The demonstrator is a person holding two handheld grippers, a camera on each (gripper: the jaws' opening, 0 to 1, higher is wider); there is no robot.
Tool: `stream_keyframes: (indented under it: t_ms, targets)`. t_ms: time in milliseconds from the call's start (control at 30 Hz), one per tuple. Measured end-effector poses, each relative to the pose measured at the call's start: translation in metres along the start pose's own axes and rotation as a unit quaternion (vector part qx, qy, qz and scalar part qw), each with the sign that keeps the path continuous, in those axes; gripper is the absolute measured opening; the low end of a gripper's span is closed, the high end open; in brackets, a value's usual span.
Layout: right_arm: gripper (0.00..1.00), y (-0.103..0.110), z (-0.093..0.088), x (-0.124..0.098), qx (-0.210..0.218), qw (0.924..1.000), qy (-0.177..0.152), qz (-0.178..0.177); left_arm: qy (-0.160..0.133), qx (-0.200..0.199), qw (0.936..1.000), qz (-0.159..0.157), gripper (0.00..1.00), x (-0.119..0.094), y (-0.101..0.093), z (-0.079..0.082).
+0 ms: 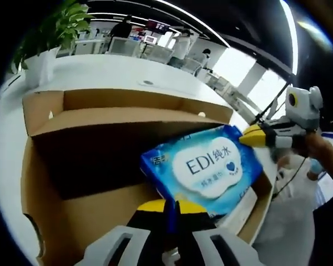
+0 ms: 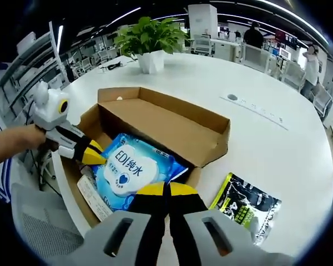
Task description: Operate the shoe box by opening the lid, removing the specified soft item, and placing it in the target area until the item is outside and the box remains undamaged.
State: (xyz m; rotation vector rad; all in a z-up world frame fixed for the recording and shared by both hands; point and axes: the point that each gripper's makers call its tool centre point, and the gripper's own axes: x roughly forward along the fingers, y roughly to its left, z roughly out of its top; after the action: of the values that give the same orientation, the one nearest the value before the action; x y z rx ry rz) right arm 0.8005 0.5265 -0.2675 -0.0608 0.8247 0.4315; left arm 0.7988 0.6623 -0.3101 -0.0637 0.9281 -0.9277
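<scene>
A broad white desk [image 2: 277, 138] carries an open brown cardboard shoe box [image 2: 172, 124], its lid [image 2: 127, 94] folded back toward a potted green plant [image 2: 150, 39] in a white pot, with office chairs and people far behind. In the left gripper view the box [image 1: 72, 166] shows a dark shaded interior beneath its raised flaps. A blue pack of wet wipes [image 2: 134, 169], printed with "EDI" on a white cloud, is tilted at the near end of the box, over its rim, with a flat white packet [image 2: 94, 199] beneath it; the left gripper view shows the same pack [image 1: 205, 166] angled up in front of the box interior. Just outside the box on the desk lies a black-and-green sachet [image 2: 247, 205], apart from the cardboard. The right gripper [image 2: 166, 191] has its yellow-tipped black fingers pressed together at the lower edge of the wipes, seemingly pinching it. In the left gripper view, the left gripper [image 1: 172, 209] likewise has its fingers pressed together at the pack's lower edge, while the other gripper's yellow tip touches the pack's far corner
</scene>
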Motion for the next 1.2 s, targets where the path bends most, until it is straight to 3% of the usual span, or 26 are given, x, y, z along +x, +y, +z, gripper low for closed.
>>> stream_keyframes:
  t_ms: [467, 1200]
  targets:
    - [0.0, 0.0, 0.001, -0.006, 0.024, 0.9996, -0.014, 0.003, -0.017, 0.01, 0.9997, 0.012, 0.0, -0.015, -0.005, 0.01]
    - [0.0, 0.018, 0.014, -0.022, 0.041, 0.9979, -0.041, 0.027, -0.044, 0.007, 0.9985, 0.031, 0.0, -0.049, -0.014, 0.023]
